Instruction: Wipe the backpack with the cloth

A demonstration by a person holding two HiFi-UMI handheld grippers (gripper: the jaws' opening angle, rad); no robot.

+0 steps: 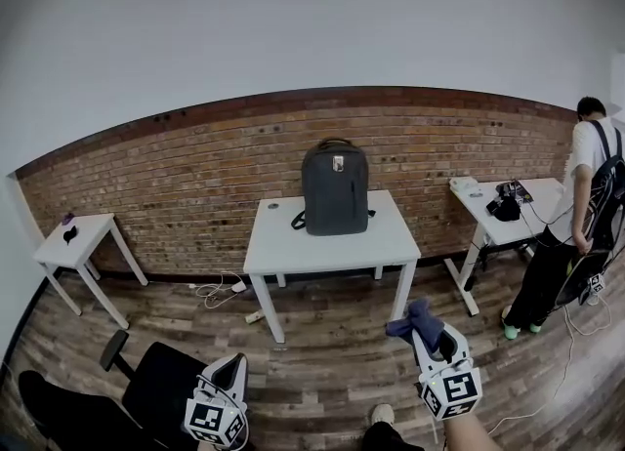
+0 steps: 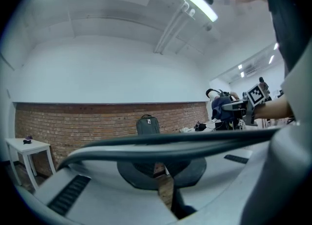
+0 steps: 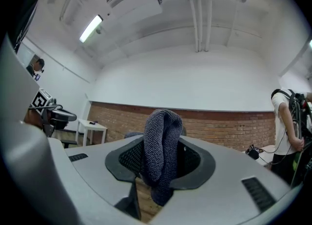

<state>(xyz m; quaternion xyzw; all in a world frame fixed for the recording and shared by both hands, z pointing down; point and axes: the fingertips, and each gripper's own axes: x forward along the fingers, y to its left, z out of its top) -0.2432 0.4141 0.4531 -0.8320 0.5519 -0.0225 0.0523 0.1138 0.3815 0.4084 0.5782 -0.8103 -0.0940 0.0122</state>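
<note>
A dark grey backpack (image 1: pixel 335 188) stands upright at the back of a white table (image 1: pixel 293 244) against the brick wall. My right gripper (image 1: pixel 430 335) is low in the head view, well in front of the table, shut on a blue-grey cloth (image 1: pixel 414 320). In the right gripper view the folded cloth (image 3: pixel 161 151) bulges up between the jaws and hides most of the backpack. My left gripper (image 1: pixel 234 366) hangs at the lower left, jaws together with nothing in them. In the left gripper view the backpack (image 2: pixel 147 124) looks small and far off.
A small white side table (image 1: pixel 76 239) stands at the left. Another white table (image 1: pixel 508 207) with black gear is at the right, and a person (image 1: pixel 584 215) stands beside it. A black office chair (image 1: pixel 146 390) sits beside my left gripper. Cables (image 1: pixel 220 290) lie on the wood floor.
</note>
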